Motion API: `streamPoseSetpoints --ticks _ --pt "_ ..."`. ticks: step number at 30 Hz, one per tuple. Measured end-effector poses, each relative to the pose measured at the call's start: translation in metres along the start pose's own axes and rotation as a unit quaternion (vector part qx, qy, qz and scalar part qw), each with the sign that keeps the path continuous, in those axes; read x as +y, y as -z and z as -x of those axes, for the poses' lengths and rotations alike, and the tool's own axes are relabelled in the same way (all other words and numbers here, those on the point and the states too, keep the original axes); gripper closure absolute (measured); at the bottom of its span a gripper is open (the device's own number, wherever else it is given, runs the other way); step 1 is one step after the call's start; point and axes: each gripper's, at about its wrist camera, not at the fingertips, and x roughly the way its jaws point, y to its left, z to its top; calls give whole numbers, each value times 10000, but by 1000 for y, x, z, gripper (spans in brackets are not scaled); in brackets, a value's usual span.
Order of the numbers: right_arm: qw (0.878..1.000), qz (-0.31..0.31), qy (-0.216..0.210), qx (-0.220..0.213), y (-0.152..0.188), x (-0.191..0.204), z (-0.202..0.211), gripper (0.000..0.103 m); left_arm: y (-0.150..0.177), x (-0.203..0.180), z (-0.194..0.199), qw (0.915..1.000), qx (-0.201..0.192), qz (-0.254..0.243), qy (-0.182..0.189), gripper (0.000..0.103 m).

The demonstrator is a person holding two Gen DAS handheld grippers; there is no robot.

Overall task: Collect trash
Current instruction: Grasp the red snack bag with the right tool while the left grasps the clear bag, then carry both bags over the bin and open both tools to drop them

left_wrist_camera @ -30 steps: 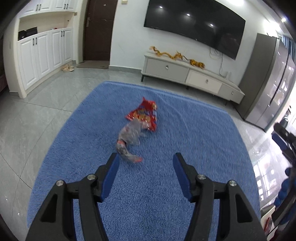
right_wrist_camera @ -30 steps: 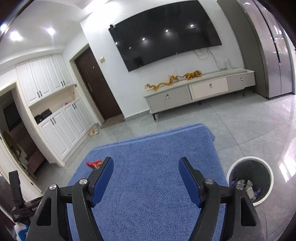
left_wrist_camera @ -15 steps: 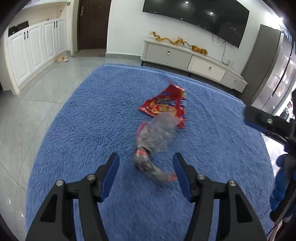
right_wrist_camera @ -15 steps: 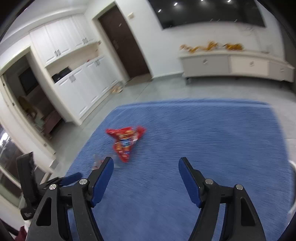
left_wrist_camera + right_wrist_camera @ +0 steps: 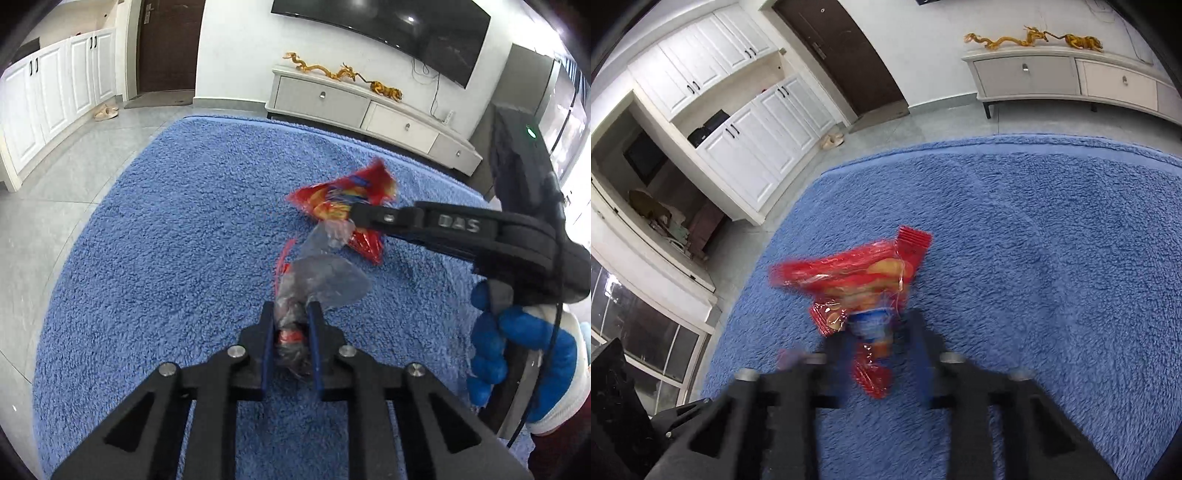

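gripping clear wrapper [image 5: 317, 284] and red packet [image 5: 864, 280]

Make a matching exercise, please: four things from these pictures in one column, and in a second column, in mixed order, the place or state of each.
1. clear plastic wrapper
2. red snack bag
3. golden dragon figures
4. slippers

a. on the TV cabinet
b. pinched by the right gripper
c. on the tiles near the door
d. pinched by the left gripper

Pairs: 1-d, 2-b, 3-a, 4-c

Left claw [image 5: 291, 325] and right claw [image 5: 882, 343] have just closed, each gripping trash.
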Motion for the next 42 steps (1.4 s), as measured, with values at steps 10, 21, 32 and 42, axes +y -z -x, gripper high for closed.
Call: streamPoseSetpoints --ticks 10,21,32,42 --pt "9962 -229 -101 -830 36 -23 111 96 3 -50 37 9994 -233 -146 216 88" --pt "9671 -1217 667 -2133 112 -108 285 96 -1 -228 49 9852 -168 -1363 1026 88" --pt "9100 -2947 1593 -2444 174 -239 348 96 3 -418 -4 9550 324 -2472 1609 88" --pt "8783 -4068 1668 -1879 187 -353 322 96 3 -512 -109 9423 1269 -2736 1453 88"
